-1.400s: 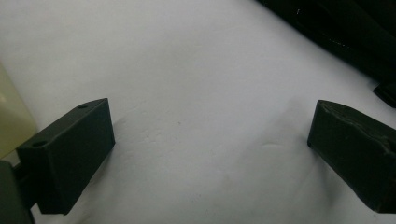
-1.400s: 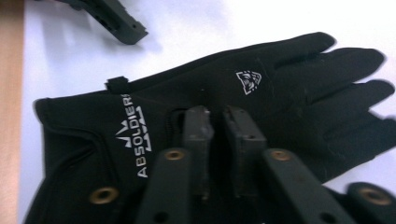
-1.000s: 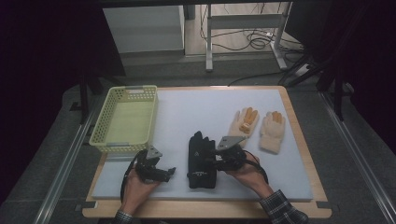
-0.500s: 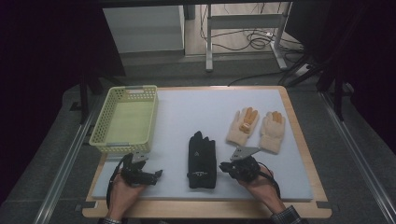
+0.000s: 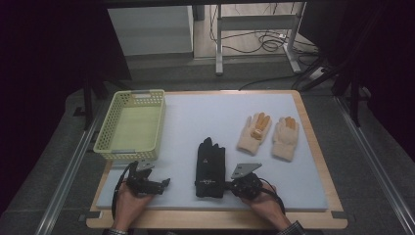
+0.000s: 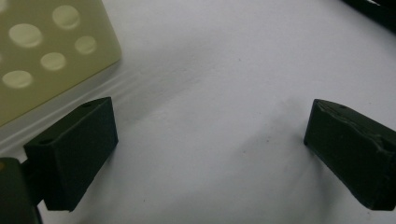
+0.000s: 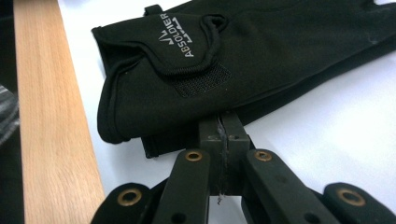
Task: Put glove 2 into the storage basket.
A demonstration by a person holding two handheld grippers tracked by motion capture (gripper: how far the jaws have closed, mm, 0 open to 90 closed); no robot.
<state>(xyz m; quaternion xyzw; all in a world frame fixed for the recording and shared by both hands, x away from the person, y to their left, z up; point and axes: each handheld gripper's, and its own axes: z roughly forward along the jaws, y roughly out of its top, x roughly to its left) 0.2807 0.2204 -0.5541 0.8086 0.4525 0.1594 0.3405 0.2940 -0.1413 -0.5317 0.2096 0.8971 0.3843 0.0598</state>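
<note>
A pair of black gloves point(image 5: 210, 166) lies stacked on the white mat, cuffs toward the near edge. In the right gripper view the cuff with its printed strap point(image 7: 187, 51) lies just beyond my jaws. My right gripper point(image 5: 231, 188) sits low at the cuff's right side, pointing at it. Its jaws have just been closing and now meet pad to pad point(image 7: 221, 123) with nothing between them, tips against the cuff's edge. My left gripper point(image 5: 162, 184) rests on the mat left of the gloves, open, its jaws point(image 6: 210, 135) wide apart over bare mat.
A pale yellow basket point(image 5: 105, 128) stands at the left, its perforated corner point(image 6: 46, 56) close to my left gripper. Two tan knitted gloves point(image 5: 254, 131) point(image 5: 285, 137) lie at the right. The mat point(image 5: 210, 117) rests on a wooden board whose near edge point(image 7: 51, 140) runs beside the black gloves.
My right gripper has drawn back off the black gloves toward the near edge, sunk lower, and its jaws have shut. My left gripper slid left at first, then stayed put.
</note>
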